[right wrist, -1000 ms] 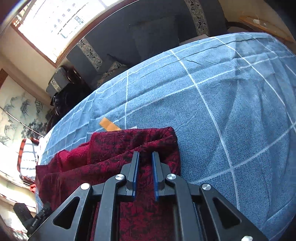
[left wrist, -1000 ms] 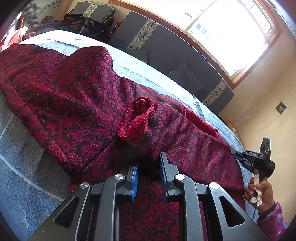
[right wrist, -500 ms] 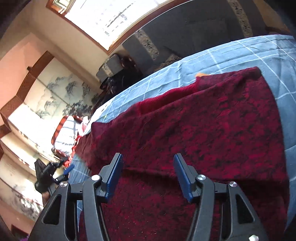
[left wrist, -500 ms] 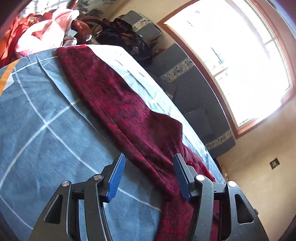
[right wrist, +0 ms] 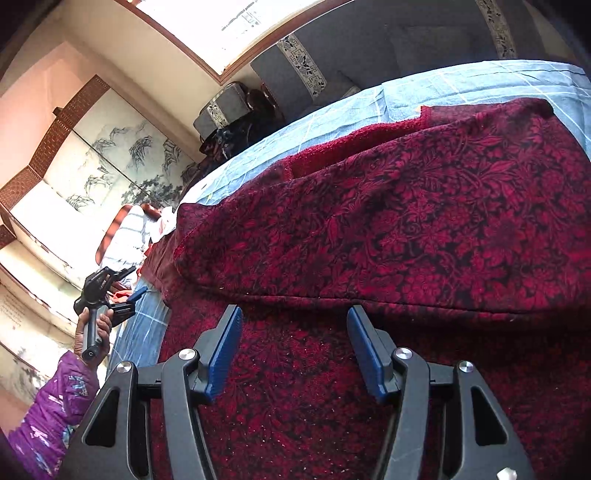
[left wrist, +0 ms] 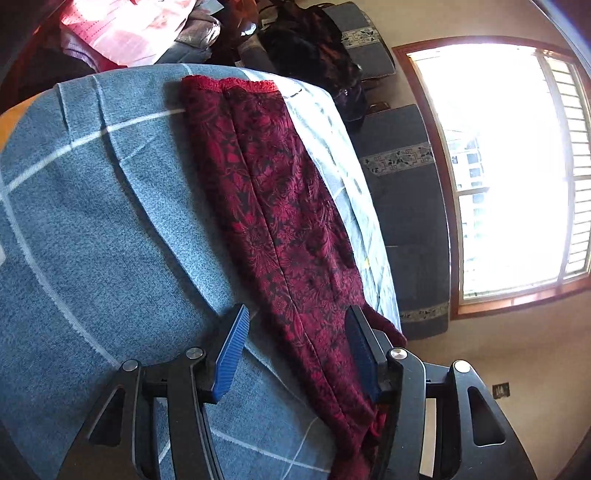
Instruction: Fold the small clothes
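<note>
Where frames end, red garment (right wrist: 406,229) cut off

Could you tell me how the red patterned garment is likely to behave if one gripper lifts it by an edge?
The garment would probably sag and unfold, since it already drapes in soft layers. It looks thick and fuzzy, so likely fairly heavy yet easy to grip. On the blue cloth it would probably drag rather than slide.

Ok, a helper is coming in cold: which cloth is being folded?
Find the bed with the blue checked cover. Stretched along it lies the dark red garment with a black leaf pattern, unlike the pale pink pile beyond.
</note>
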Demonstrator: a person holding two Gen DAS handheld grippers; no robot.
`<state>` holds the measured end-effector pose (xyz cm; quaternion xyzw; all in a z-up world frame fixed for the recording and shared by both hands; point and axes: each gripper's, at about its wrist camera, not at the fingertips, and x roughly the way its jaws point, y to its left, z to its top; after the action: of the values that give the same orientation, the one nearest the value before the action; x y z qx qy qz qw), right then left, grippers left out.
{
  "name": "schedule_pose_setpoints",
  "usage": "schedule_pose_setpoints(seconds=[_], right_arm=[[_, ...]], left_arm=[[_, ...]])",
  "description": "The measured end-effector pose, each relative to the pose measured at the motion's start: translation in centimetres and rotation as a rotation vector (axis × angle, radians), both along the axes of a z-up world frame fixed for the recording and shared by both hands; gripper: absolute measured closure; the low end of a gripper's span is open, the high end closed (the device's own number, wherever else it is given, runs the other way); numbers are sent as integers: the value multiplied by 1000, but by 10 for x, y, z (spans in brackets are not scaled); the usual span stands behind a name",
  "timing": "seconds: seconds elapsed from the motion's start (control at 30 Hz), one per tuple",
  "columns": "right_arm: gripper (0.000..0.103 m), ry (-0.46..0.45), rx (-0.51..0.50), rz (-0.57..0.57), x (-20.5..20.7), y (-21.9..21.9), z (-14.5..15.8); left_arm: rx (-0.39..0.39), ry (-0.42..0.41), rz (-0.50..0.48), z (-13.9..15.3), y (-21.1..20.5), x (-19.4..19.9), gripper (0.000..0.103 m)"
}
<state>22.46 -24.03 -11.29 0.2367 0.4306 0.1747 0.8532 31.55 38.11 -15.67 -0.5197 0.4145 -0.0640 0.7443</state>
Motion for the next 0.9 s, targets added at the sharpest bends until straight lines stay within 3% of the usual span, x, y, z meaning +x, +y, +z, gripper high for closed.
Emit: schedule_pose_setpoints(seconds=[0.4, 0.43, 0.5, 0.57, 0.67, 0.73, 0.9], right_arm=[[39, -9, -12, -4, 2, 8, 0], [39, -9, -5, -9, 2, 8, -1], [39, -7, 12, -16, 2, 4, -3], [39, -4, 26, -21, 1, 1, -3], [39, -4, 36, -23, 2, 0, -4], [39, -5, 36, -23, 2, -1, -4], [39, -8, 43, -26, 1, -3, -4]], left_arm=[[56, -28, 53, 5, -12, 26, 49], [60, -28, 63, 5, -13, 27, 52], [73, -11, 87, 0, -14, 25, 68], [98, 25, 108, -6, -14, 23, 96], [79, 30, 128, -10, -13, 21, 97], [142, 20, 114, -3, -20, 21, 98], [210, -169, 68, 47, -54, 10, 99]])
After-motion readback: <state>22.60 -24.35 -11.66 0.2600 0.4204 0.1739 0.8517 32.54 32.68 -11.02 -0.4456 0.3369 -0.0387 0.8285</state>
